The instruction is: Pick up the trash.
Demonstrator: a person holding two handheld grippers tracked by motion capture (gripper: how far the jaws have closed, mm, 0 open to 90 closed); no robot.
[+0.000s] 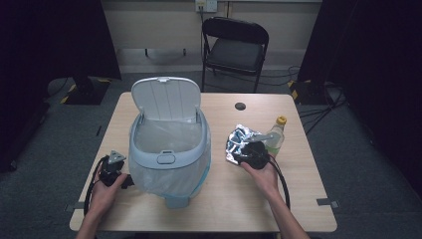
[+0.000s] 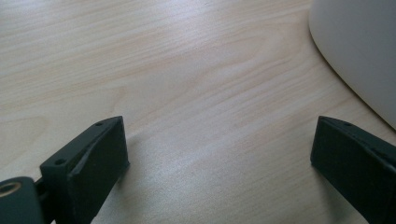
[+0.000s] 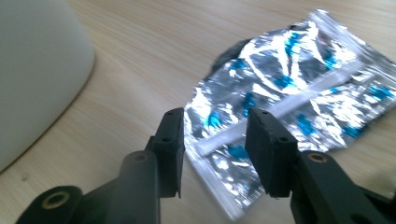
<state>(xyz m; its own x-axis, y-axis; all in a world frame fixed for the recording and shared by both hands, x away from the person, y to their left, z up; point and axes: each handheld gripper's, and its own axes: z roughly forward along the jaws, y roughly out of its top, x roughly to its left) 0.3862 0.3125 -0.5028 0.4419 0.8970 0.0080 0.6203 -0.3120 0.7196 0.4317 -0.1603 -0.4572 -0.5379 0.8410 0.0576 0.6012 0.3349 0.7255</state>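
Note:
A crumpled silver foil bag [image 1: 239, 144] with blue print lies right of the bin, one side tipped up off the table. My right gripper [image 1: 247, 149] is at its near edge. In the right gripper view the bag [image 3: 289, 88] runs in between the two jaws, and my right gripper [image 3: 215, 116] is shut on its near corner. My left gripper [image 1: 115, 167] rests on the table left of the bin. In its own view my left gripper [image 2: 219, 126] stands open wide over bare wood.
A pale blue bin [image 1: 169, 149] with its lid up and a clear liner stands at the table's middle; its wall [image 2: 359, 51] is close to the left gripper. A clear bottle [image 1: 276, 137] with a yellow cap stands behind the bag. A black chair [image 1: 234, 47] stands beyond the table [image 1: 224, 199].

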